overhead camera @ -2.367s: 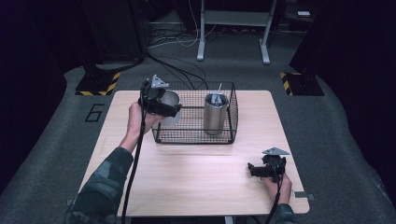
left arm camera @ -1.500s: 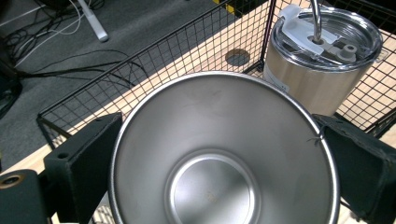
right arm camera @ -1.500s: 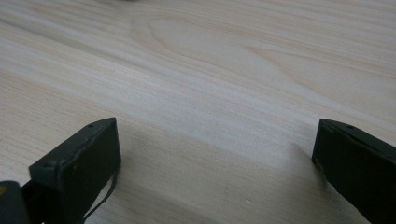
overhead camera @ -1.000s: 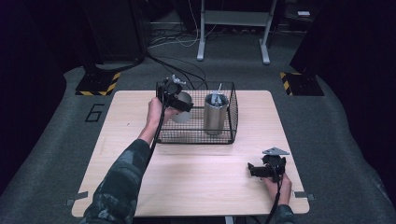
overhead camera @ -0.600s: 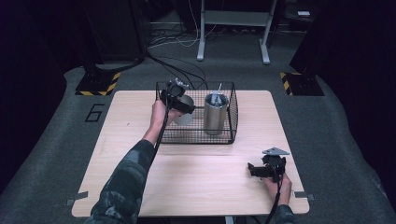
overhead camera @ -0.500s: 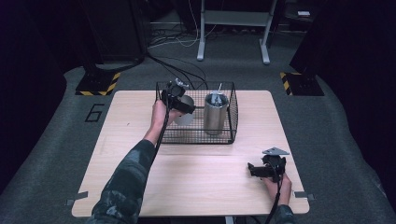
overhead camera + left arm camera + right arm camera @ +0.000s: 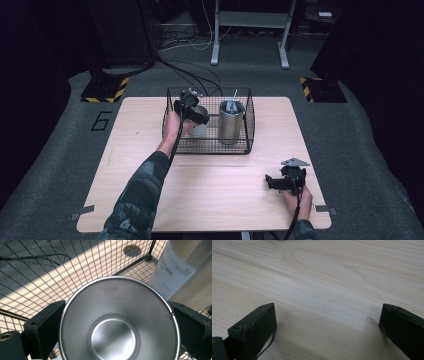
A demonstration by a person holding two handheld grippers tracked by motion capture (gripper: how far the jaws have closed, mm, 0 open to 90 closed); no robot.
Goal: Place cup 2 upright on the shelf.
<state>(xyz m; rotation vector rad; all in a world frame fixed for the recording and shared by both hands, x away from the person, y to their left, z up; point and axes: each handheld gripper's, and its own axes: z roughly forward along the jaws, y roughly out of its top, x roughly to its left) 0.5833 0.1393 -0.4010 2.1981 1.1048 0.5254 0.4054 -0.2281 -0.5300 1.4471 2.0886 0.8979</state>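
My left gripper (image 7: 196, 116) is shut on a steel cup (image 7: 199, 125), holding it inside the left half of the black wire basket (image 7: 172, 141). In the left gripper view the steel cup (image 7: 117, 322) sits between both jaws with its mouth toward the camera, and the basket's mesh (image 7: 50, 272) lies behind it. A taller steel tumbler (image 7: 230, 121) with a straw stands in the basket's right half, and the tumbler's labelled side (image 7: 180, 267) is close at upper right. My right gripper (image 7: 272, 182) rests open on the table (image 7: 220, 200) near its front right corner, jaws wide over bare wood (image 7: 324, 290).
The basket stands at the table's far middle. A dark round spot (image 7: 132, 250) marks the wood beyond the mesh. Grey carpet with cables (image 7: 190, 70) and yellow-black striped stand feet (image 7: 105, 90) surrounds the table.
My left gripper has carried the steel cup from left of the basket, over its rim, and down into its left half. The right gripper has stayed still.
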